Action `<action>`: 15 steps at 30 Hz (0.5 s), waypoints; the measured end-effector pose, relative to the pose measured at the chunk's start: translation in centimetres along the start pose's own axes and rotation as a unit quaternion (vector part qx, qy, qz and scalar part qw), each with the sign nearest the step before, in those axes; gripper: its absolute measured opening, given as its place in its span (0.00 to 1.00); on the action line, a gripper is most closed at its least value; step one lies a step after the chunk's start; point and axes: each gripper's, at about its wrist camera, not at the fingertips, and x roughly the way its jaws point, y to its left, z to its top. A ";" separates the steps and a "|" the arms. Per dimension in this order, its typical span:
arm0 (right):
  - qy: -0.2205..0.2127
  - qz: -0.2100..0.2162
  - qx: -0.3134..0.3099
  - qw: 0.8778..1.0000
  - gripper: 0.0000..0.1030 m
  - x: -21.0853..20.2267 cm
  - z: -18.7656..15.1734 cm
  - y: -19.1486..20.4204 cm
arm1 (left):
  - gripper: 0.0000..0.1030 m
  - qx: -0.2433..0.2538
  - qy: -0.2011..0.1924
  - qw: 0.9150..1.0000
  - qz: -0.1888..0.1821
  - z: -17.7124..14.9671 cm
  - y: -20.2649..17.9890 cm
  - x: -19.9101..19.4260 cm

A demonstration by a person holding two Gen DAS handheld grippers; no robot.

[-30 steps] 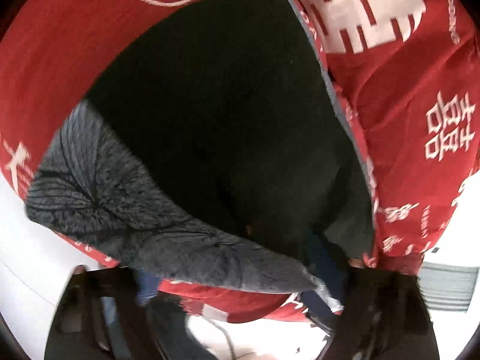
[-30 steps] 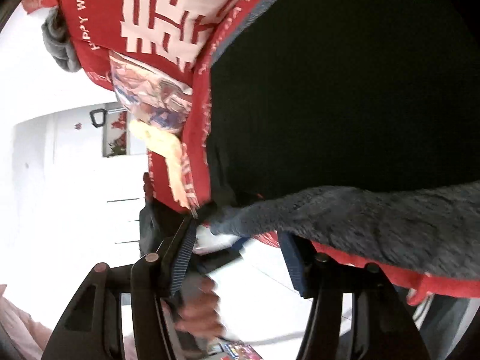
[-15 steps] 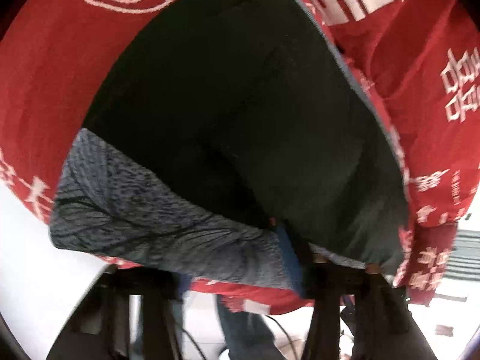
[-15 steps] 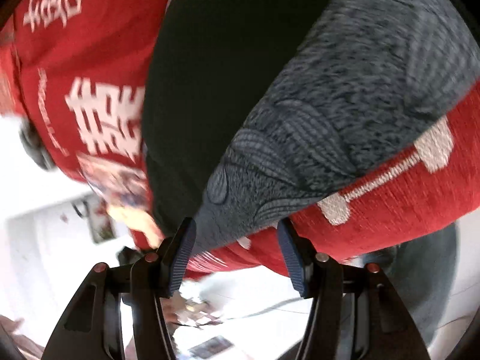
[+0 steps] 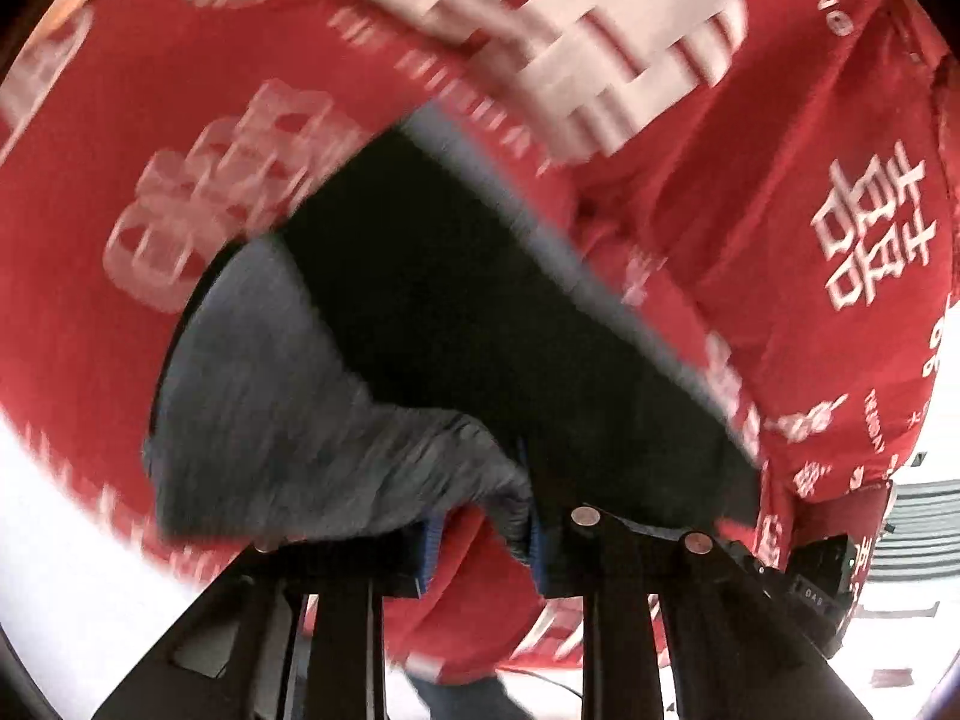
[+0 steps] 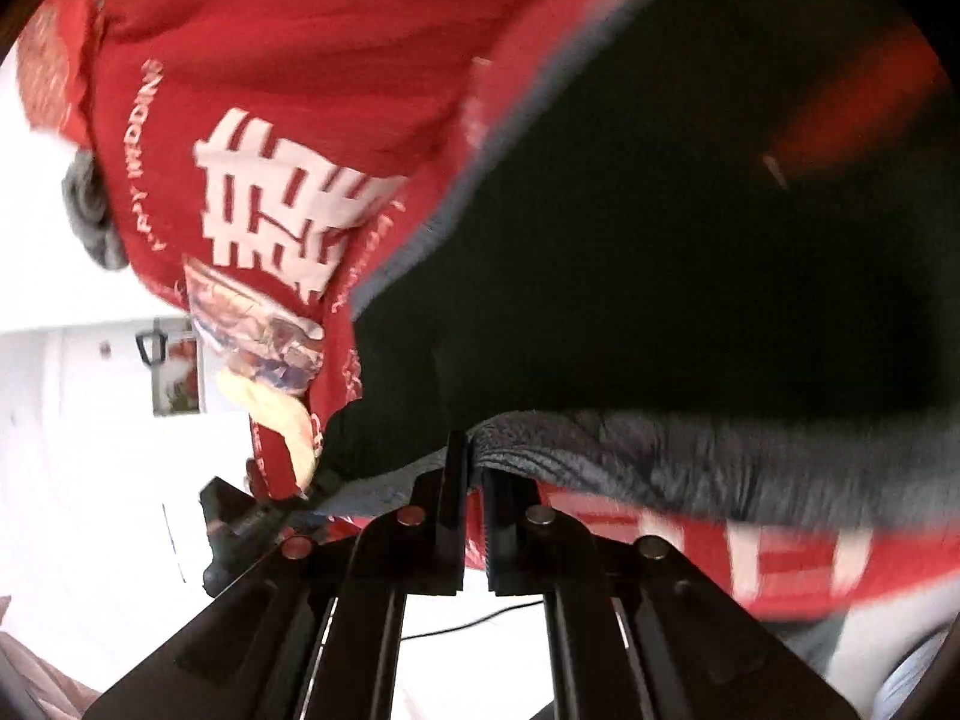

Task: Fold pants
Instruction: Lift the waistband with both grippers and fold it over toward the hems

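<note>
The dark pants [image 5: 480,324] lie on a red printed cover [image 5: 780,210], their grey inner waistband [image 5: 288,420] turned up. The left tool [image 5: 480,534] and right tool [image 6: 474,468] each clench that grey edge. I judge the fold barely begun. Open cover lies toward 12 o'clock; its edge drops at 6.

Setting: a home, most likely a bedroom.
Bedding: red cover [image 5: 780,192] printed with white double-happiness characters and the words "HAPPY WEDDING" [image 6: 141,150]; fills the far part of both views.
Wall: white door [image 6: 78,420] at near left of the right wrist view, red festive picture [image 6: 177,375] hung beside it.
Floor: pale, thin cable [image 6: 468,621] lying across it.
</note>
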 end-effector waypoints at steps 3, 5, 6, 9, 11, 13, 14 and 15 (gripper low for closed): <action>0.018 -0.014 -0.041 0.999 0.04 0.8 5.2 2.0 | 0.24 0.033 -0.040 0.998 0.026 5.2 -3.2 1.9; 0.029 -0.027 -0.068 0.997 0.04 2.5 9.2 3.0 | 0.31 0.050 -0.053 0.995 0.062 8.2 -4.4 4.4; 0.033 -0.033 -0.076 0.996 0.04 3.2 10.5 3.0 | 0.41 0.057 -0.057 0.993 0.082 9.5 -5.0 5.9; 0.040 -0.061 -0.090 0.993 0.05 6.2 15.0 2.6 | 0.64 0.053 -0.081 0.985 0.144 11.8 -5.2 8.8; 0.046 -0.070 -0.087 0.993 0.05 8.0 17.2 1.8 | 0.64 0.039 -0.076 0.980 0.179 12.7 -4.3 11.0; 0.064 -0.084 -0.083 0.991 0.09 10.2 19.0 0.8 | 0.64 0.018 -0.067 0.974 0.217 13.5 -3.1 12.1; 0.074 -0.098 -0.086 0.989 0.10 11.1 19.4 0.4 | 0.64 0.006 -0.072 0.971 0.228 13.7 -2.5 11.7; 0.079 -0.113 -0.094 0.986 0.12 11.7 19.7 0.2 | 0.64 -0.004 -0.077 0.970 0.230 13.9 -2.2 11.2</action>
